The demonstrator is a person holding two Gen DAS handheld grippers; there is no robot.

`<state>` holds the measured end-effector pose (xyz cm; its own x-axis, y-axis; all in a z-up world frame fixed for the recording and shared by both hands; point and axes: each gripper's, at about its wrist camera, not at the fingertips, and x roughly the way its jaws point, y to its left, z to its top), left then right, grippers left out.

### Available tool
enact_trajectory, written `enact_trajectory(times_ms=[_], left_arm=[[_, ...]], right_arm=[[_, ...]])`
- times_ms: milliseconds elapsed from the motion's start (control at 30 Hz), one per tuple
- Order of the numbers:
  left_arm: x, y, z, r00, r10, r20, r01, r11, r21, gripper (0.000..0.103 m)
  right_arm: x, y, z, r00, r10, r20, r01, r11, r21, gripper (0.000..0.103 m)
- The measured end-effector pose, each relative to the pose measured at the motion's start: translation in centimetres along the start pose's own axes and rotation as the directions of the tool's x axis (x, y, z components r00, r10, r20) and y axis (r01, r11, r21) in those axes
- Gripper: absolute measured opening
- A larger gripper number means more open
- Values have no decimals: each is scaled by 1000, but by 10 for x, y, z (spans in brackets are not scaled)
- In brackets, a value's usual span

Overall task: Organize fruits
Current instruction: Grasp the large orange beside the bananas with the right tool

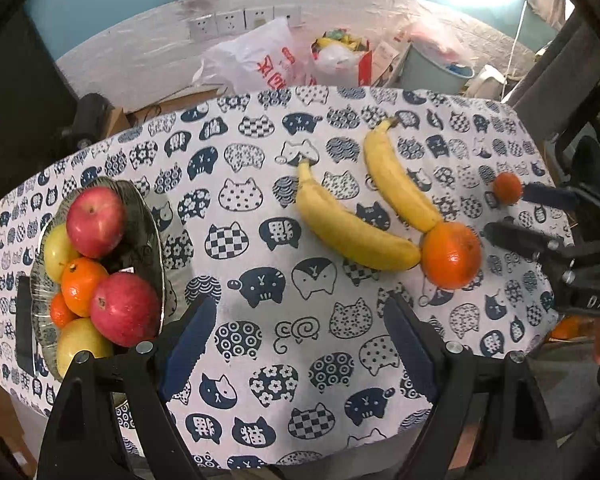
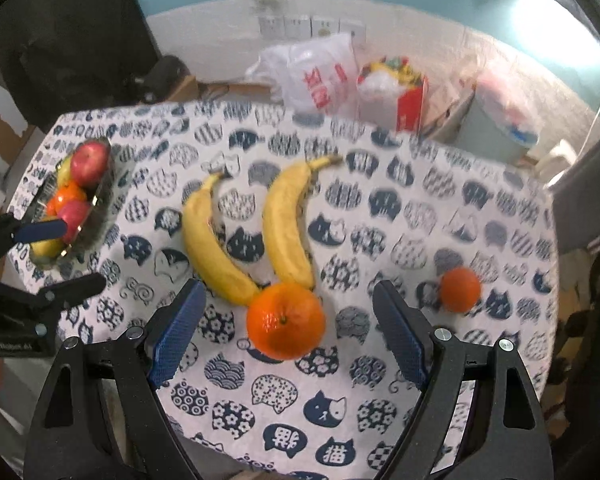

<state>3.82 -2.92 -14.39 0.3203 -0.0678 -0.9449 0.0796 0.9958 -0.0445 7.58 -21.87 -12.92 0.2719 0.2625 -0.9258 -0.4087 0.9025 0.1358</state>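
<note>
Step in hand, as judged: approach for a pick. The left hand-held gripper (image 1: 296, 344) hangs released and empty over bare cloth between the glass bowl (image 1: 158, 248) and the loose fruit. The right hand-held gripper (image 2: 286, 344) is likewise spread wide and empty, with the large orange (image 2: 286, 322) lying between its fingers but untouched.

Loose fruit on the desk (image 1: 260, 420): two bananas (image 1: 352, 232), whose tips touch the large orange, and a small orange (image 2: 459, 289) well apart near the right edge. The bowl, already heaped with apples and oranges, sits at the left edge.

Next move likely calls for closing on the large orange without nudging the bananas. Open room lies mid-desk; the small orange's edge position risks a roll-off.
</note>
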Motion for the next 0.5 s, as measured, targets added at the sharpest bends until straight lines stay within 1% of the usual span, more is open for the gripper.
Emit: enact_trajectory(times_ms=[100,233,367,500], left_arm=[[11,2,-1,1000,0,-19,0,1000,-1,87],[26,3,-3,999,5,-52,-5,1000,-4,87],[37,3,-3,997,11,-72,-11,1000,5,87],[47,7,-3,995,13,-97,-13,1000,0,87]], right_arm=[[18,0,-6,999,-2,-45,2,1000,-7,84],[41,-4,-13,995,9,-103,-7,1000,17,84],[57,-2,-18,990,-3,-139,5,1000,8,84],[72,2,-21,987,5,-160,-6,1000,-8,84]])
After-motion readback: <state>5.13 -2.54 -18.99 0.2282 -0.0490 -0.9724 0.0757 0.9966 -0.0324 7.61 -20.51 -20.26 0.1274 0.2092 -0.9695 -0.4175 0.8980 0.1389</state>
